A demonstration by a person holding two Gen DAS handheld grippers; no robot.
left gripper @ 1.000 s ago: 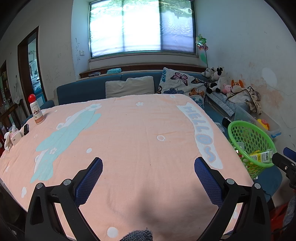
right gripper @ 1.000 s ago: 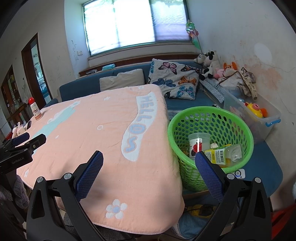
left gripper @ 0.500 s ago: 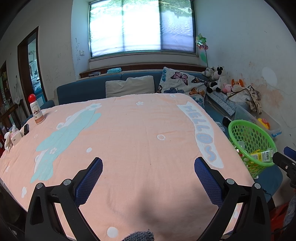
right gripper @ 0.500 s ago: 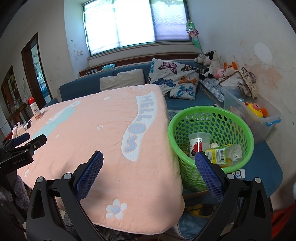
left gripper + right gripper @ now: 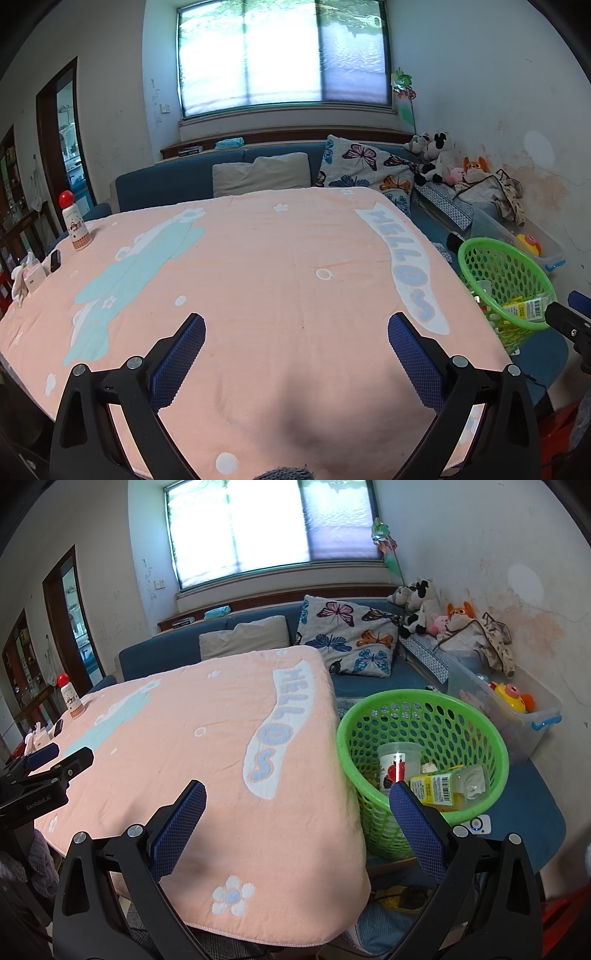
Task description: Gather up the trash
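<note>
With both the left tool and right tool spread open and empty above the counter, the trash, a plastic cup and bottle, lies in the green basket just ahead-right of the right tool, so collection appears complete and no further pick seems required.

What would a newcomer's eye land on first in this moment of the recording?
Probably the peach blanket with its HELLO lettering, spread over the table and filling both views. Next, the bright green basket beside the table's right edge, already holding a plastic cup and a yellow-labelled bottle. Both grippers, left and right, are open and empty.
</note>
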